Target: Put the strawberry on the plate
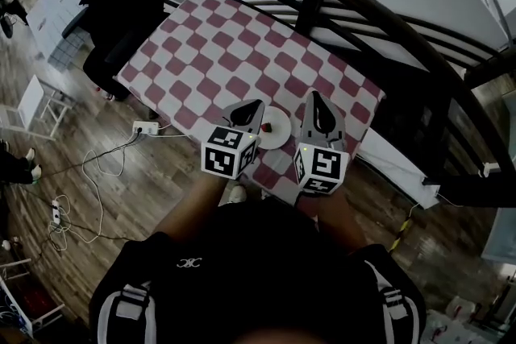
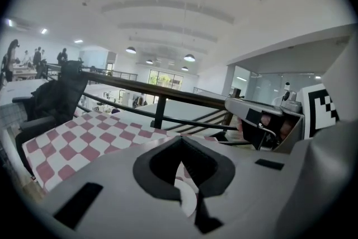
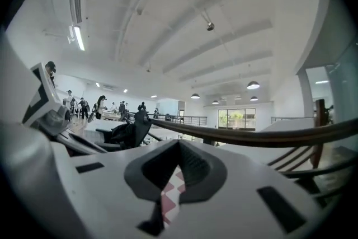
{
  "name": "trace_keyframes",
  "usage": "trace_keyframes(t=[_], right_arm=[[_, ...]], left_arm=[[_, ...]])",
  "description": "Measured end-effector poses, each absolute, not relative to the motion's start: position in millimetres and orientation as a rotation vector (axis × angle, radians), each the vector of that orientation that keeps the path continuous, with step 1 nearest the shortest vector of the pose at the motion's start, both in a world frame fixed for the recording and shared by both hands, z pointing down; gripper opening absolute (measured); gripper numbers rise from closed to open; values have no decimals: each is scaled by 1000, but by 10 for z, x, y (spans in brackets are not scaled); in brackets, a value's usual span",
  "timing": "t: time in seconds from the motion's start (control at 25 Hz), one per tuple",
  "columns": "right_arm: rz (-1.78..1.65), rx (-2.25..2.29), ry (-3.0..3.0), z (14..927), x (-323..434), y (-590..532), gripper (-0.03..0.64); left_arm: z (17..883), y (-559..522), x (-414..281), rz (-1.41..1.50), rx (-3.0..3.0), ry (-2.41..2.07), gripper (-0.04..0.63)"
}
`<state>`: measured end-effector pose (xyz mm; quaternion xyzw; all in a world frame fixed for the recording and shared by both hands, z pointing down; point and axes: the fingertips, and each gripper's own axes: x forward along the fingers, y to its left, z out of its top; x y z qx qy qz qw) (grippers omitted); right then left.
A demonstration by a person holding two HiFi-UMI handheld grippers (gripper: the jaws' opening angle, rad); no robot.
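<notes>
Head view: strawberry (image 1: 267, 126) already sits on plate (image 1: 280, 134), near edge of checkered table (image 1: 218, 52). Left tool (image 1: 256, 107) and right tool (image 1: 314, 99) both clenched, empty. Looks done; back off without nudging the plate.

Matt checked tablecloth (image 1: 234, 52), smooth glossy white plate (image 1: 280, 138), matt grey plastic on left gripper (image 1: 256, 104) and right gripper (image 1: 314, 96), grained wood floor (image 1: 121, 197).
</notes>
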<state>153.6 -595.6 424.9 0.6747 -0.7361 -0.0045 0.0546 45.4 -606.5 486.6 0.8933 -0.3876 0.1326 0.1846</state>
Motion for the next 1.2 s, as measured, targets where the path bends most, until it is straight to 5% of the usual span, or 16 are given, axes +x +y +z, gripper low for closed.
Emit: trace_keyframes(t=[1.2], right_arm=[[205,1936,-2327,4464,1481,-5927,12]], left_arm=[[4707,-6107,377,364,2543,-1127,-3]])
